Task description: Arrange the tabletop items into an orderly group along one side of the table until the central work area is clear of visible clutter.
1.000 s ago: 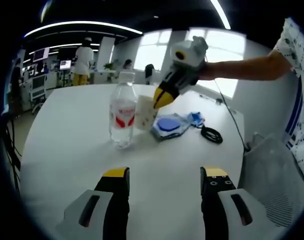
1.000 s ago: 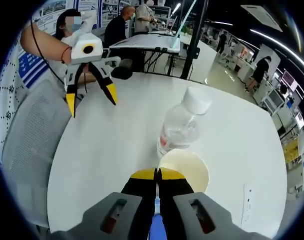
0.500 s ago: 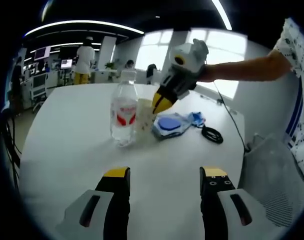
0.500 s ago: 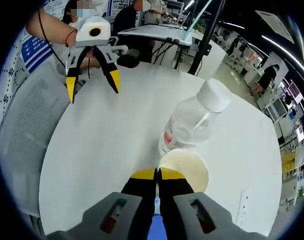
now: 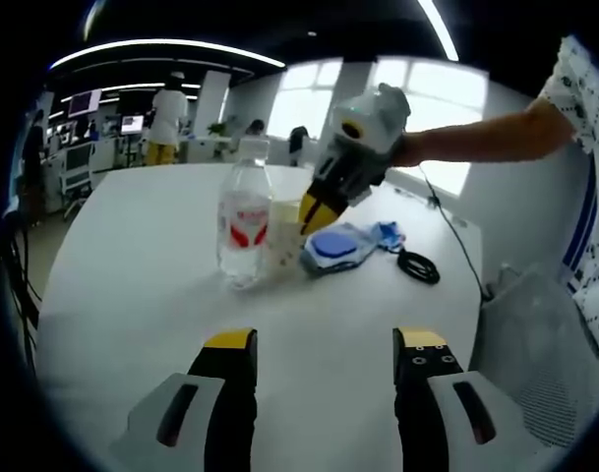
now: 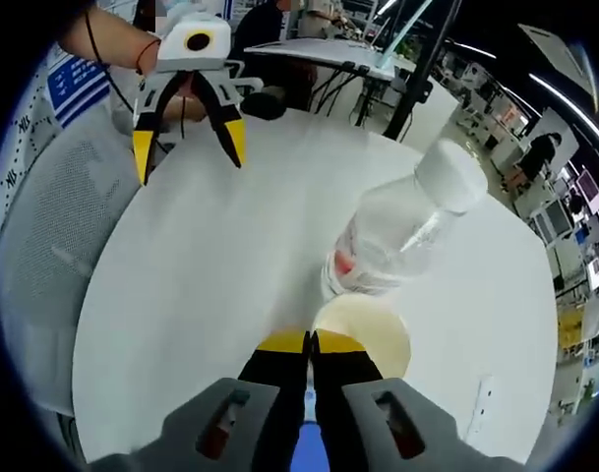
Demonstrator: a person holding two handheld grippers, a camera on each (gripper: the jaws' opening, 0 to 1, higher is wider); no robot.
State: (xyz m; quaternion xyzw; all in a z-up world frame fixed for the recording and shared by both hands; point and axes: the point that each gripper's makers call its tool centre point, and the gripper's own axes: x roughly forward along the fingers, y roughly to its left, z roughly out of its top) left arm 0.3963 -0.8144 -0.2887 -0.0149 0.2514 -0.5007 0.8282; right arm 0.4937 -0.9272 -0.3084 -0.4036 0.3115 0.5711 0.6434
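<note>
On the white table [image 5: 122, 295] a clear water bottle [image 5: 243, 228] with a red label stands upright, a pale paper cup [image 5: 282, 234] touching its right side. My right gripper [image 5: 319, 208] reaches in from the right, shut on the cup's rim. In the right gripper view the shut right gripper [image 6: 311, 342] pinches the near rim of the cup [image 6: 368, 329], with the bottle [image 6: 397, 236] just beyond. My left gripper [image 5: 326, 341] hovers open over the near table, holding nothing, and appears as the left gripper [image 6: 189, 152] across the table.
A blue-and-white cloth item [image 5: 338, 246] lies right of the cup, and a coiled black cable [image 5: 417, 265] beyond it. A grey mesh chair [image 5: 535, 344] stands at the table's right edge. People and desks fill the room behind.
The right gripper, still pinching the cup, has edged slightly down and nearer the bottle, which looms larger in its view. The left gripper has stayed open in place.
</note>
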